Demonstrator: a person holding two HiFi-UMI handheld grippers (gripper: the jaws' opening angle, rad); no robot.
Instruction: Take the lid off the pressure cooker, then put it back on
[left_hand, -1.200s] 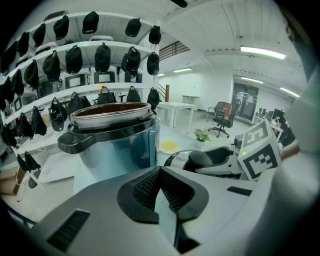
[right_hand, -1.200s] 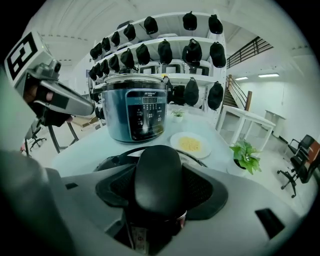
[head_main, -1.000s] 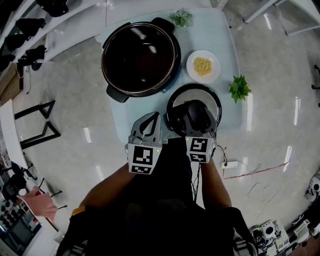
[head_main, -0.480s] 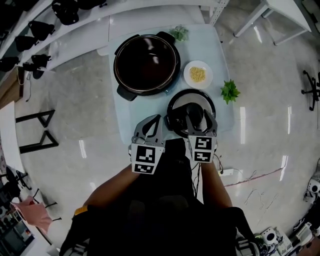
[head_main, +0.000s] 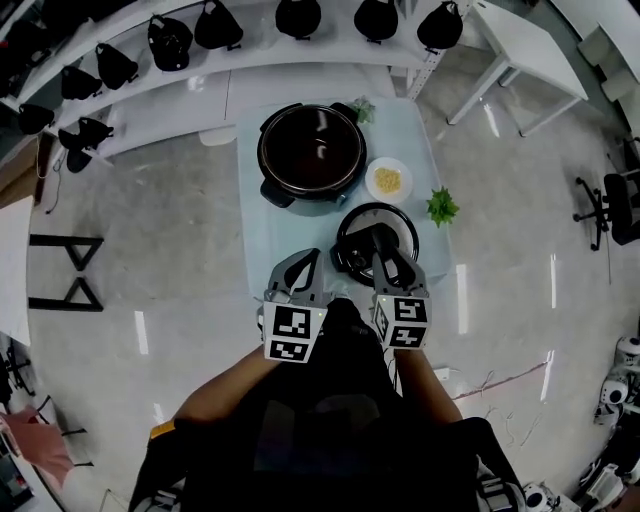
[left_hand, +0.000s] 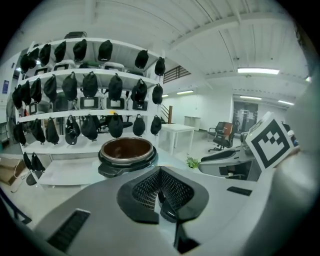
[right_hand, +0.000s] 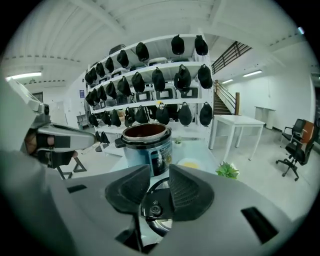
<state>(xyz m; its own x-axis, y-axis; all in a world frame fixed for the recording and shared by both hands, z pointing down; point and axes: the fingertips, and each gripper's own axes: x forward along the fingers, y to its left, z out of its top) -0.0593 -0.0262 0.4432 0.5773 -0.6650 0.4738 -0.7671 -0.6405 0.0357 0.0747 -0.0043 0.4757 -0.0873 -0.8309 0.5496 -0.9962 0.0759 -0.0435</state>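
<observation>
The right gripper (head_main: 392, 262) has lifted off the lid (head_main: 362, 232), its fingers just narrowing with nothing between them; the left gripper (head_main: 305, 262) has its fingers together, empty; the lid lies on the surface (head_main: 262, 240) near the open cooker (head_main: 310, 155); removal looks done, refitting remains.

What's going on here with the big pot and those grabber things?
A person holds a two-jaw gripper in each hand over a table. The pressure cooker stands open, and its lid lies on the table beside it. The right gripper hangs above the lid. Its jaws have just been closing partway, with nothing between them. The left gripper is shut and empty. The lid is not yet back on.
</observation>
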